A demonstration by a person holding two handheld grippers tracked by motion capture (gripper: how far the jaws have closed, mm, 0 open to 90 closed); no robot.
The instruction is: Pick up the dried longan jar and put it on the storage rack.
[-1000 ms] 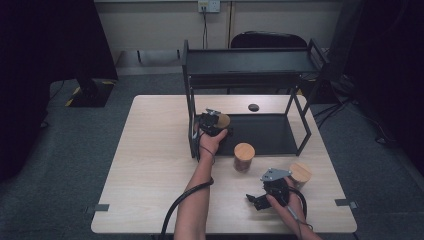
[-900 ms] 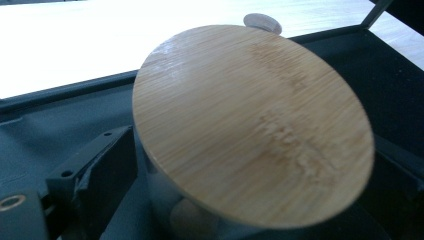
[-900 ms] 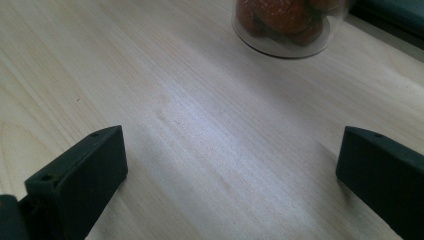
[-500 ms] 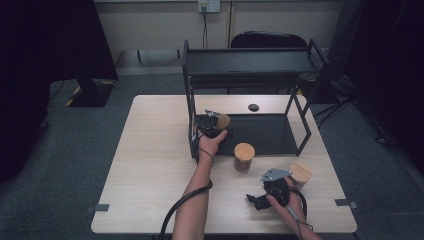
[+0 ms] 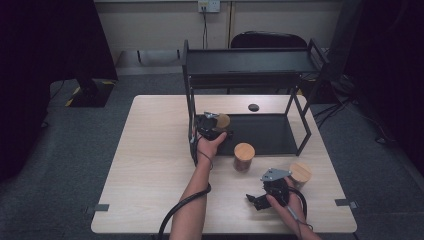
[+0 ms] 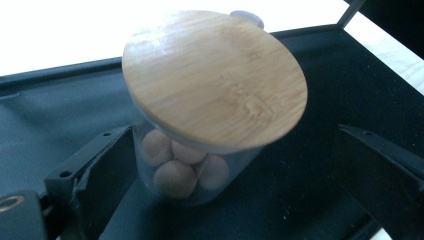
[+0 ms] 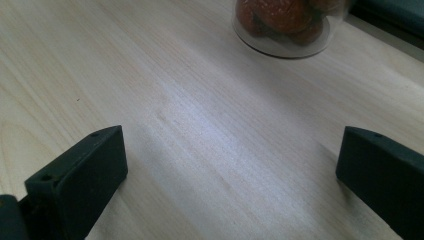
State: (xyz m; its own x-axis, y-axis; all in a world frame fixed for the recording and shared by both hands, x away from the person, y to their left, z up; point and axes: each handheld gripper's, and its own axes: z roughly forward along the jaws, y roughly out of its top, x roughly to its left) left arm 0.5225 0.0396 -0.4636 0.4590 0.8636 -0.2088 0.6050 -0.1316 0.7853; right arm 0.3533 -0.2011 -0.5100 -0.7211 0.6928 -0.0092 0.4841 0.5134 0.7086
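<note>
- Three bamboo-lidded jars are in play, and yours, the jar of pale balls [image 6: 186, 165], sits on the black lower shelf [image 5: 270, 135] of the rack [image 5: 250, 65], right at its left front corner.
- Your left tongs [image 5: 212, 127] are spread wide around that jar; in the left gripper view one black jaw sits just beside the glass on the left and the other stands well clear on the right, so nothing is gripped.
- Whether the jar's base is flat on the shelf you can't quite tell from here; the bamboo lid [image 6: 215, 80] hides most of the body.
- To do this step well, I'd say keep the jaws wide and draw straight back along the shelf, low and level, so neither jaw clips the glass or hooks under that overhanging lid.
- Mind the rack's left front post [image 5: 190, 100] beside your hand; a sideways exit could knock it.
- Your right tongs [image 5: 257, 200] rest open near the bench's [image 5: 150, 175] front edge, jaws apart over bare wood, holding nothing.
- Ahead of them stands the jar of reddish-brown pieces [image 7: 290, 22], a sensible next pick by my reckoning.
- A third jar [image 5: 300, 174] waits just beside your right hand, so swing clear of it.
</note>
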